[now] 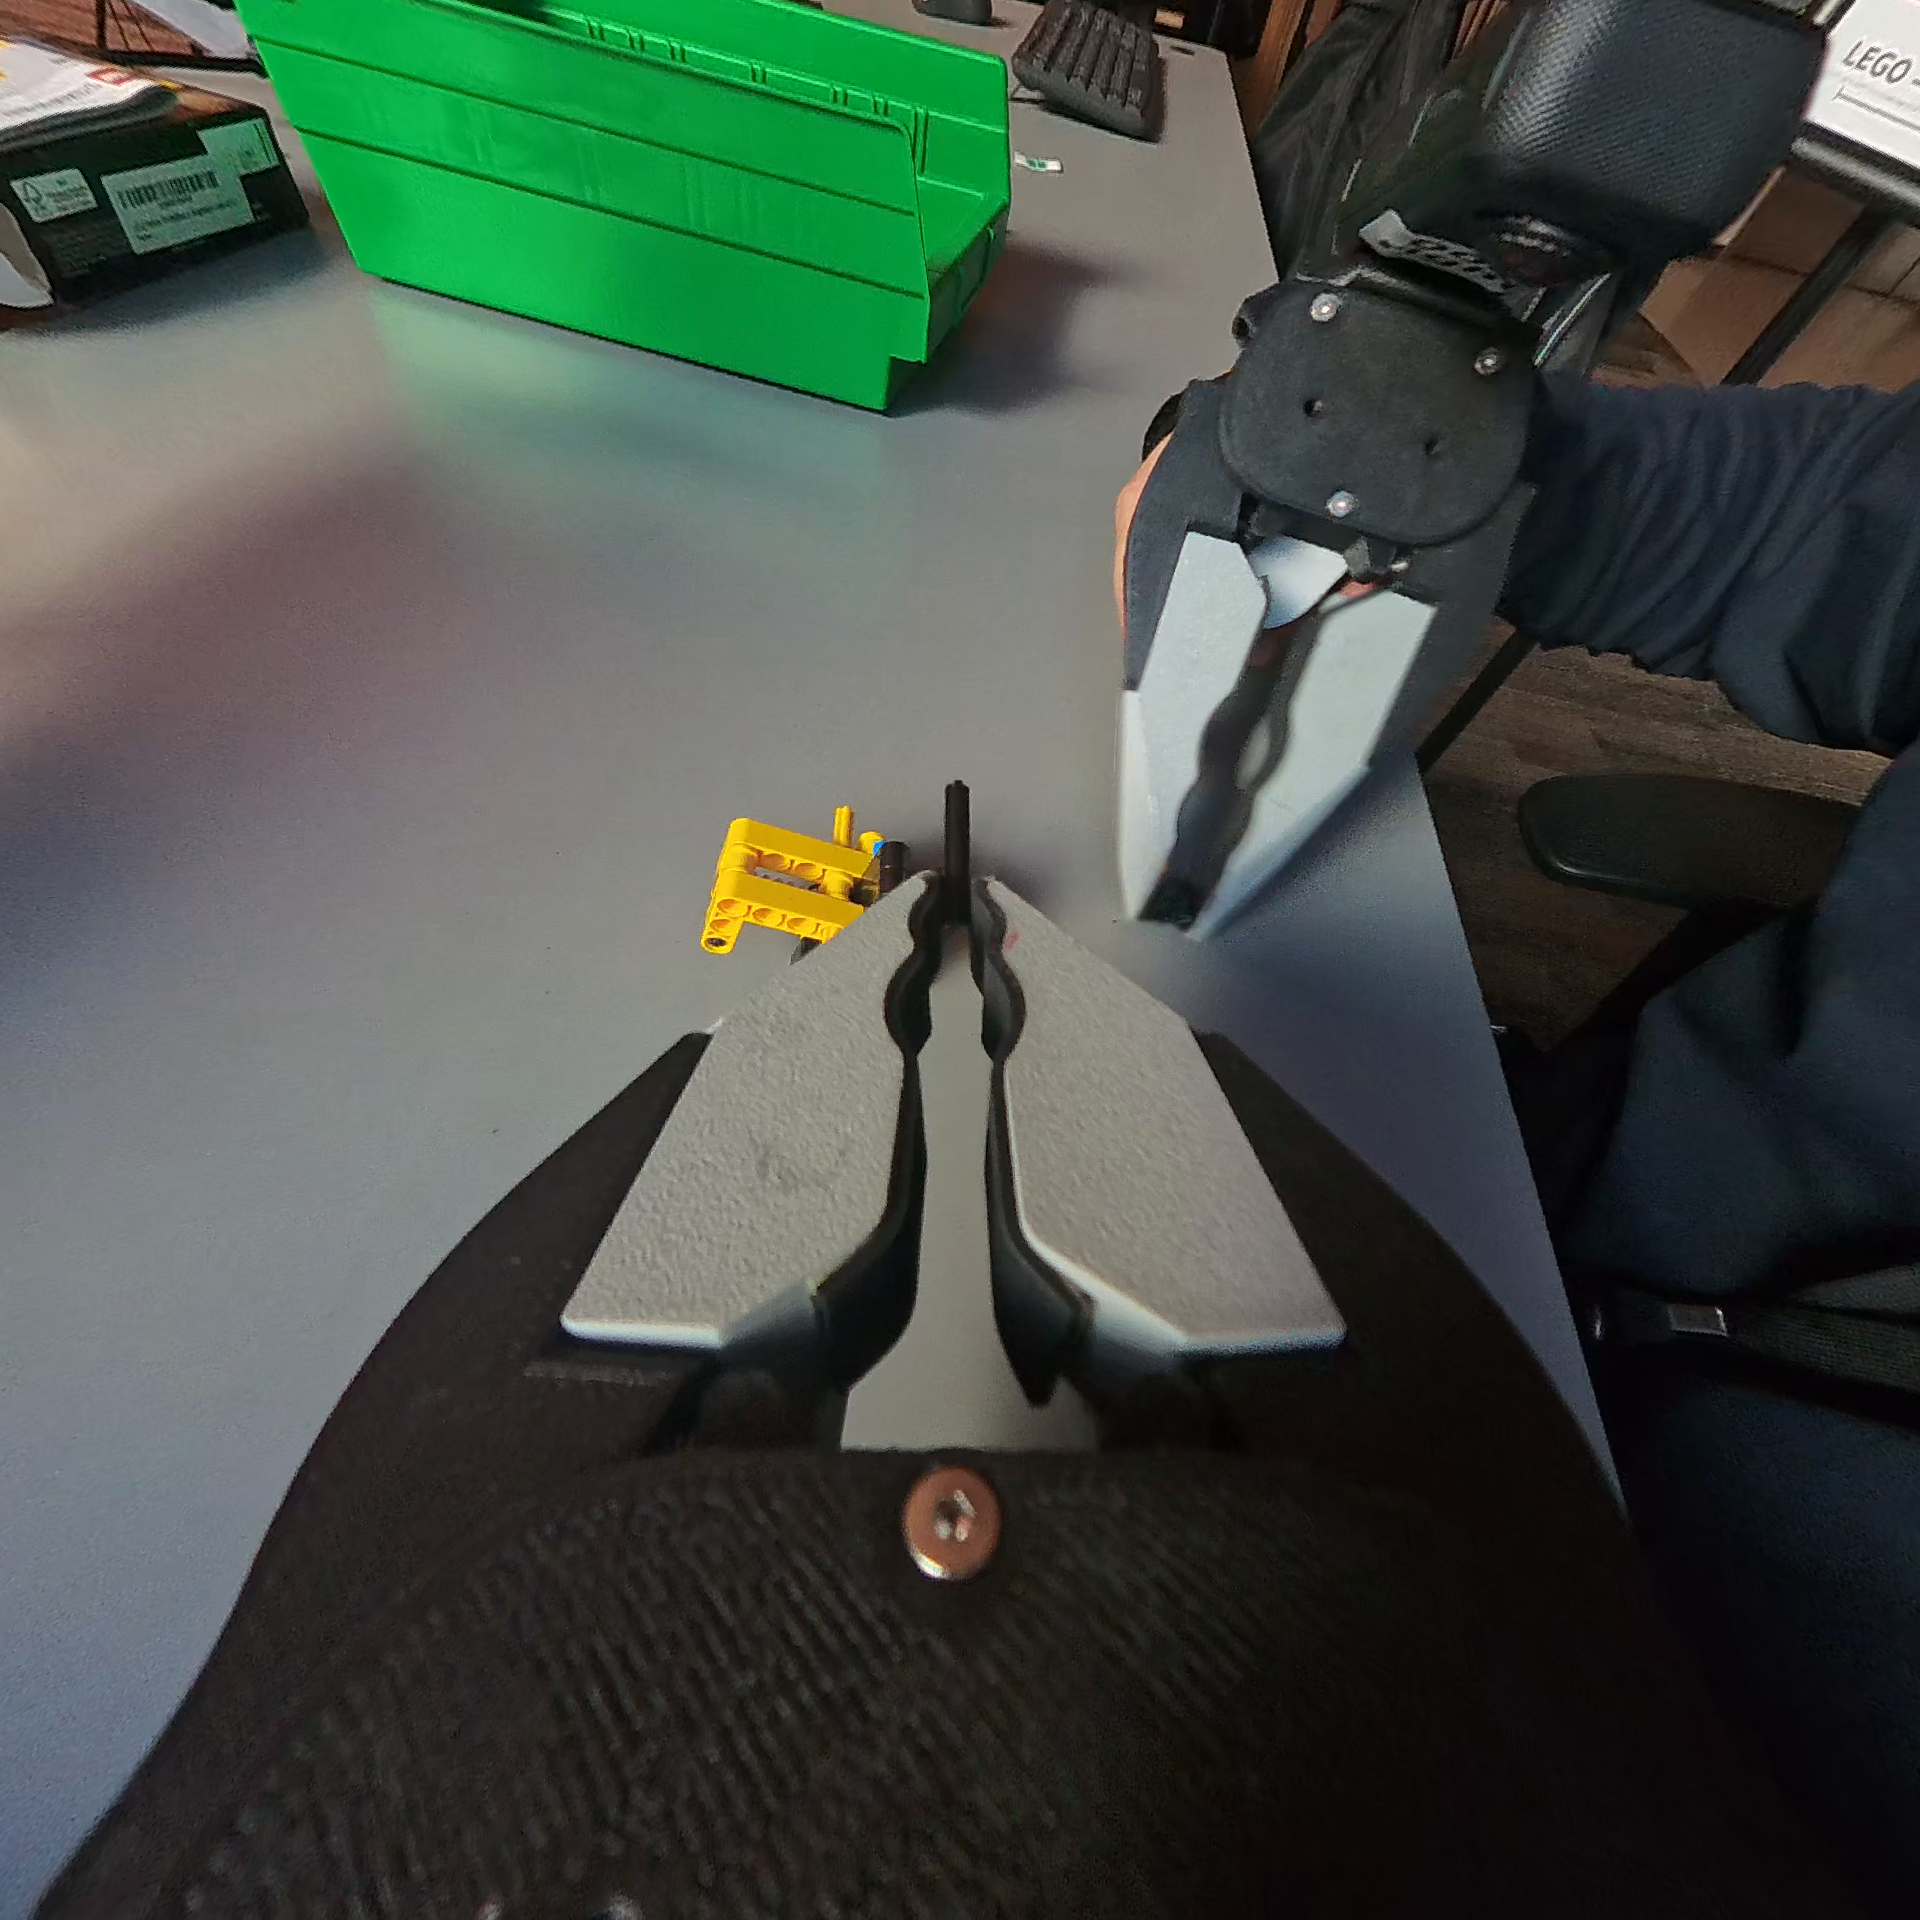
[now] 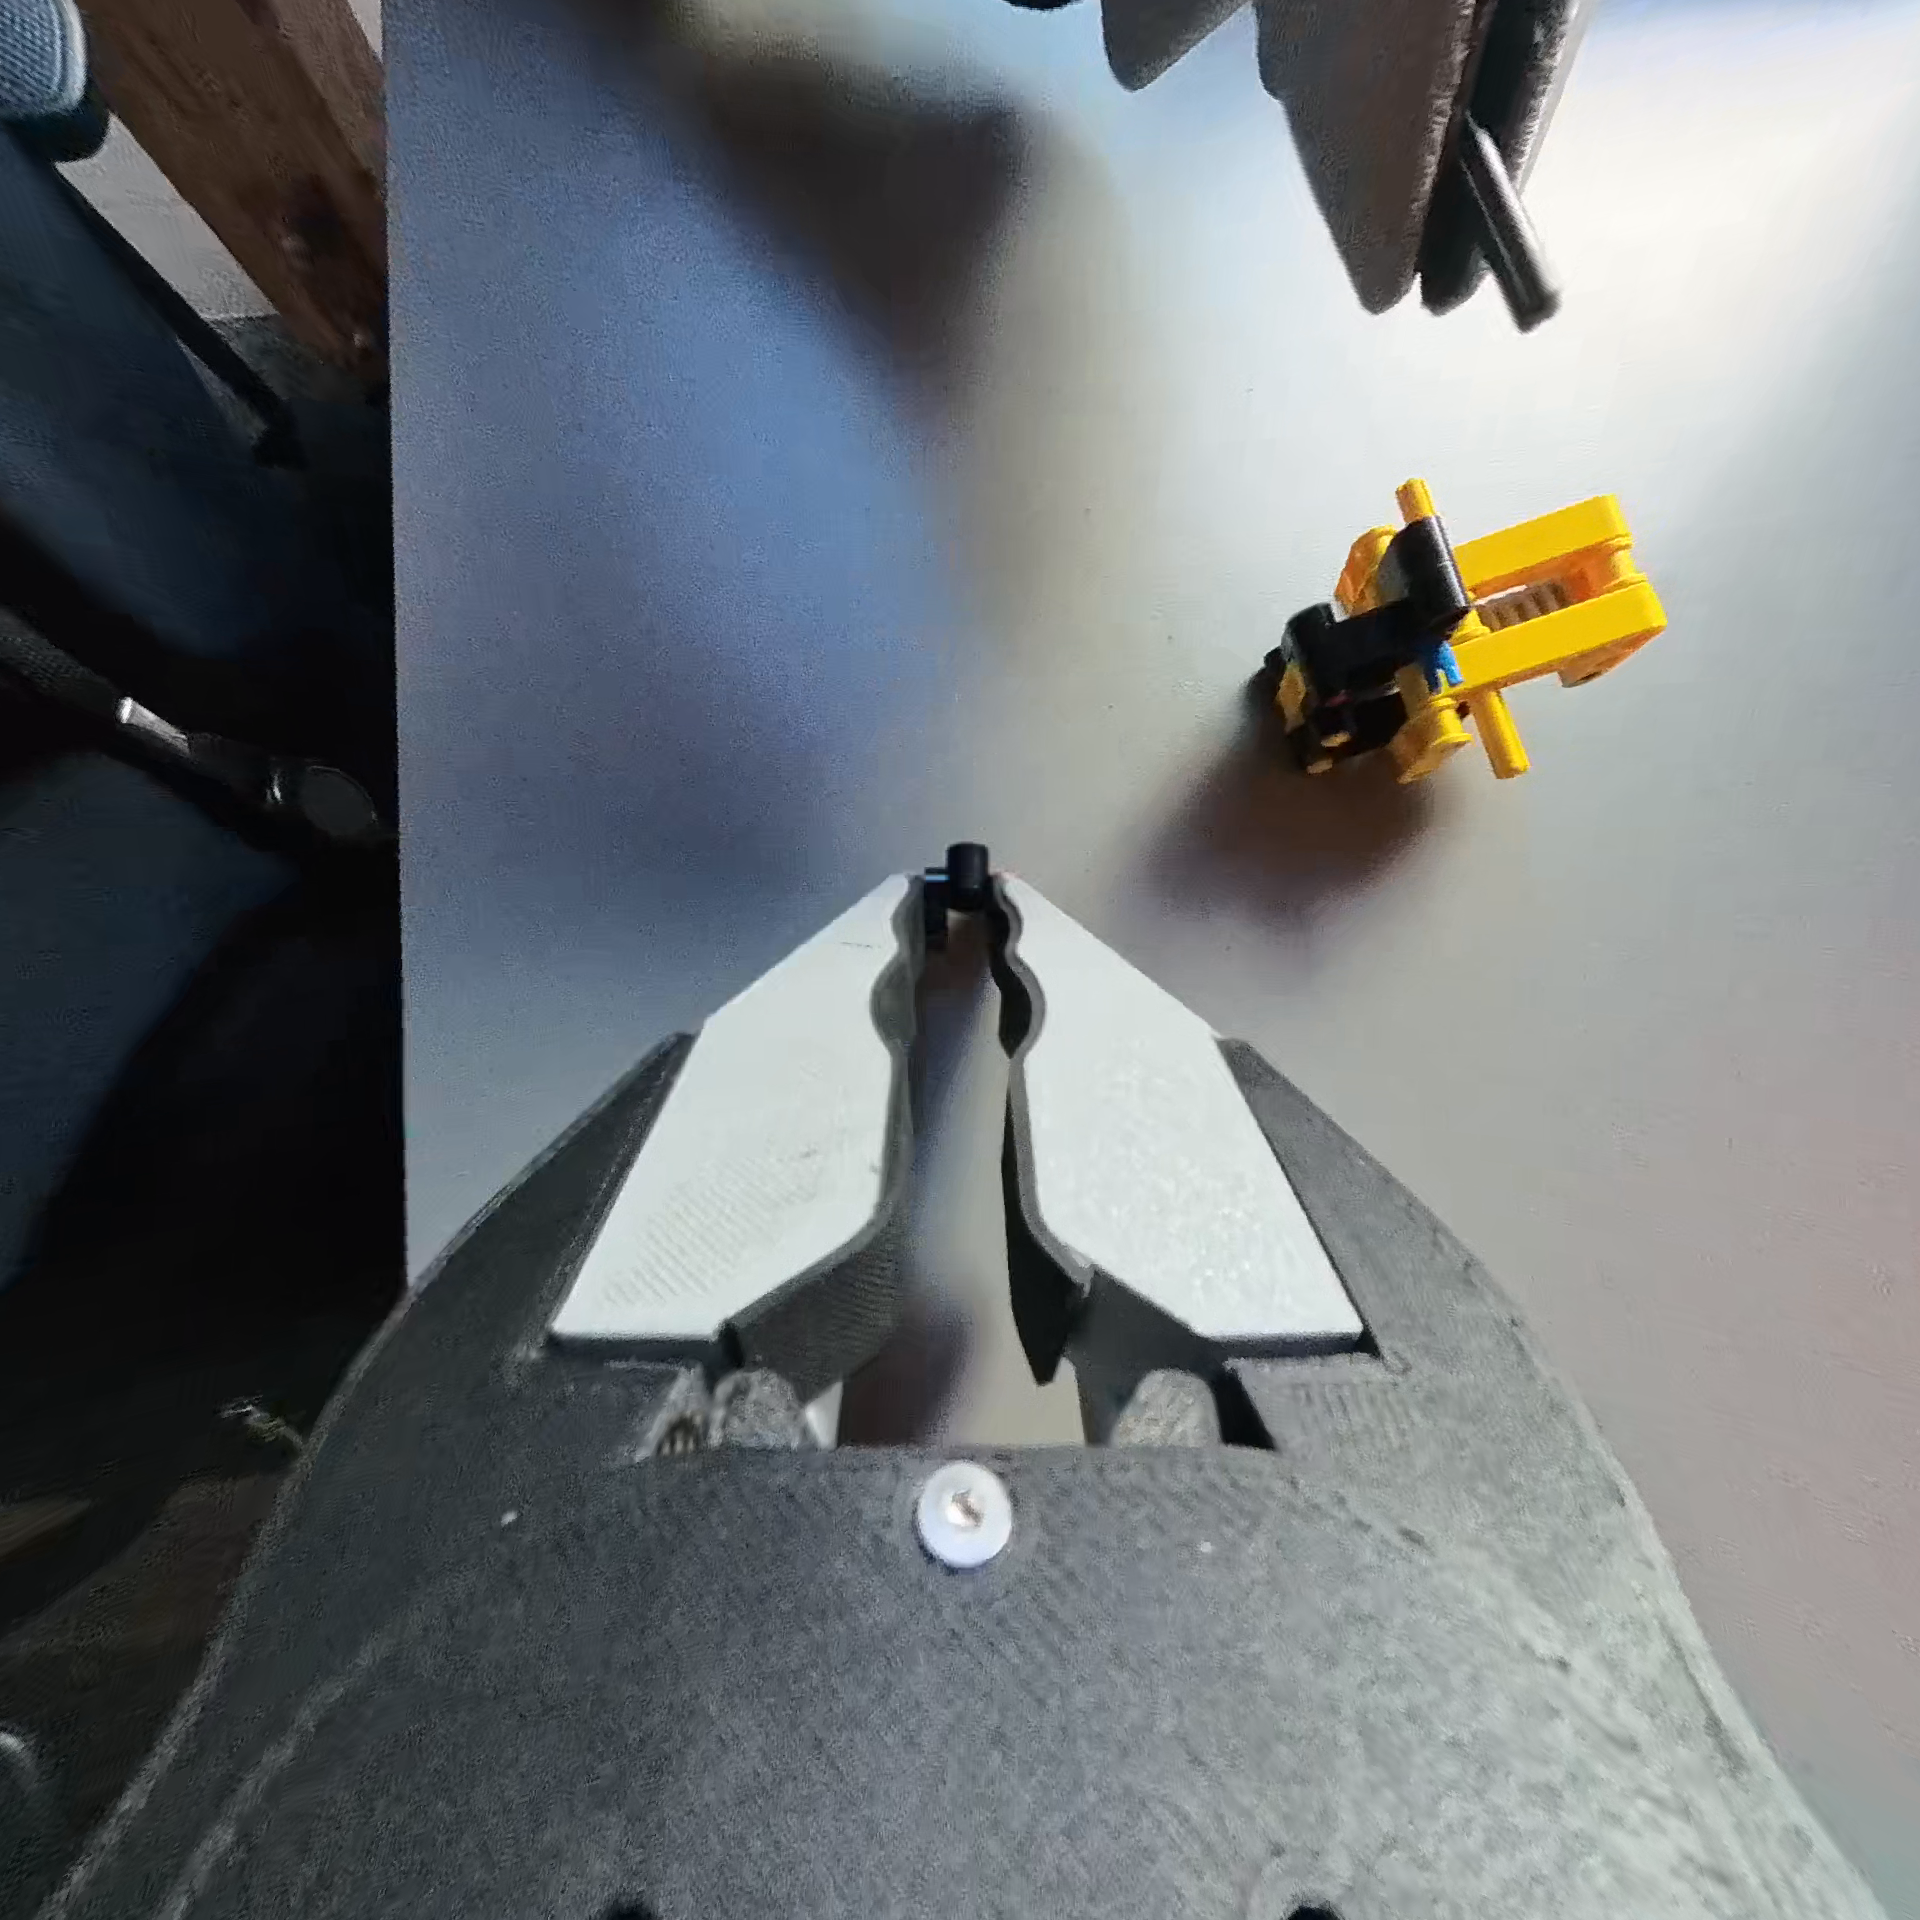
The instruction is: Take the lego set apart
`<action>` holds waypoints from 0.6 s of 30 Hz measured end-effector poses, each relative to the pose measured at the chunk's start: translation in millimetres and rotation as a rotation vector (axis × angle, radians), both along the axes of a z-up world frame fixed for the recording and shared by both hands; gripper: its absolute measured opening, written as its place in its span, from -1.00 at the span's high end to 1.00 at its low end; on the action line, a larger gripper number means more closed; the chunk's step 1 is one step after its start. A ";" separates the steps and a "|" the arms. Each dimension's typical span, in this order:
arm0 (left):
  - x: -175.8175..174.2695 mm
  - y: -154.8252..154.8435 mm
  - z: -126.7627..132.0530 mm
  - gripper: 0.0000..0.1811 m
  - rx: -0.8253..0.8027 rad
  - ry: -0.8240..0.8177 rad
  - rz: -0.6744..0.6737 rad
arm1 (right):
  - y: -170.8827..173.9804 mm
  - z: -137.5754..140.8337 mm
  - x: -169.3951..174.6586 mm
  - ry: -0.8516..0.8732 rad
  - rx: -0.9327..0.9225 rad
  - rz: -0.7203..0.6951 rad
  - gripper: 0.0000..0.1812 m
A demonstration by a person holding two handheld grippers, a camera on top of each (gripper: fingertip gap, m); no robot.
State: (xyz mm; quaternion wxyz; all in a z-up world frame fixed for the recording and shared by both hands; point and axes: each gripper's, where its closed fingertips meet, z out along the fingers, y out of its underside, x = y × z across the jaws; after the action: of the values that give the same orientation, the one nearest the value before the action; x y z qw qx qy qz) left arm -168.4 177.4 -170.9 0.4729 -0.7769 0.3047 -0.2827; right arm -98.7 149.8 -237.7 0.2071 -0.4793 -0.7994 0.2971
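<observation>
The lego set [image 2: 1455,639] lies on the grey table [image 1: 416,727], a small yellow and black assembly with a blue pin and a yellow axle sticking out. In my right wrist view it is to the right of my right gripper, apart from it, and it casts a dark shadow toward the camera. In my left wrist view I see the same set just beyond and left of my left gripper's tips, partly hidden behind the left finger.

My left gripper [image 1: 954,896] is nearly closed and holds a thin black axle [image 1: 956,852] between the tips; the axle points up and away from the camera. The right wrist view shows this axle also, sticking out of the left gripper at the top right.

My right gripper [image 2: 961,891] has its tips close together and they pinch a small black pin piece [image 2: 961,868]. It hangs near the table edge.

Farther away on the table there is a green plastic bin [image 1: 644,197], a dark box [image 1: 145,197] with labels at the far left, and a black keyboard [image 1: 1091,62] behind the bin. A dark-sleeved arm [image 1: 1714,520] reaches in from the right, and a black chair [image 1: 1610,125] stands beyond the table.
</observation>
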 end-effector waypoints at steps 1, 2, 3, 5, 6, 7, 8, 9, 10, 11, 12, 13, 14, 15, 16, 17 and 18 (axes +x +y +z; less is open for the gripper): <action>0.5 -0.2 -0.7 0.98 -0.001 0.002 -0.002 | 1.9 0.0 -0.6 0.007 0.006 -0.005 0.90; 0.9 -0.4 -1.3 0.98 -0.003 0.003 -0.004 | 2.6 0.0 -0.4 0.008 0.002 -0.006 0.90; 1.1 -0.4 -1.8 0.98 -0.006 0.002 -0.005 | 2.4 0.0 -0.2 0.010 -0.007 -0.004 0.89; 0.7 -0.1 -2.6 0.99 -0.010 0.001 -0.004 | 4.0 0.1 0.5 0.011 -0.022 -0.010 0.86; 0.4 0.1 -2.7 0.99 -0.010 0.000 -0.002 | 7.2 0.0 0.1 0.013 -0.018 -0.024 0.90; 0.2 0.2 -2.5 0.99 -0.011 -0.001 -0.002 | 8.9 0.0 0.4 0.014 -0.018 -0.030 0.90; 0.1 0.2 -2.7 0.99 -0.012 -0.002 -0.002 | 9.2 0.1 1.0 0.012 -0.024 -0.030 0.90; 0.2 0.3 -2.9 0.99 -0.012 -0.001 -0.002 | 9.7 0.2 1.4 0.012 -0.031 -0.031 0.90; 0.3 0.1 -3.2 0.98 -0.013 0.000 -0.003 | 10.1 0.2 1.5 0.014 -0.035 -0.033 0.90; 0.5 0.1 -3.6 0.98 -0.014 0.001 -0.004 | 10.5 0.2 1.5 0.018 -0.036 -0.033 0.90; 0.6 0.0 -3.8 0.98 -0.014 0.001 -0.004 | 10.8 0.2 1.5 0.020 -0.036 -0.034 0.90; 0.7 -0.1 -4.0 0.98 -0.015 0.001 -0.005 | 11.1 0.3 1.7 0.020 -0.035 -0.037 0.90; 0.7 -0.1 -4.0 0.98 -0.015 0.001 -0.005 | 12.2 0.4 1.4 0.021 -0.032 -0.043 0.90; 0.7 0.0 -3.8 0.99 -0.014 0.001 -0.004 | 13.0 0.6 1.4 0.023 -0.029 -0.046 0.90; 0.7 -0.1 -3.6 0.99 -0.013 0.000 -0.004 | 13.8 1.4 1.4 0.026 -0.028 -0.050 0.90; 0.7 -0.1 -3.5 0.99 -0.014 0.000 -0.004 | 14.5 3.0 1.0 0.034 -0.031 -0.054 0.90; 0.5 -0.1 -3.4 0.99 -0.013 0.000 -0.004 | 15.6 4.9 0.9 0.040 -0.036 -0.060 0.91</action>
State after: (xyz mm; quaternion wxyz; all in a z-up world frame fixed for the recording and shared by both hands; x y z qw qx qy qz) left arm -167.9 177.3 -174.4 0.4673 -0.7794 0.3041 -0.2857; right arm -97.8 165.3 -232.8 0.2232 -0.5008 -0.7748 0.3148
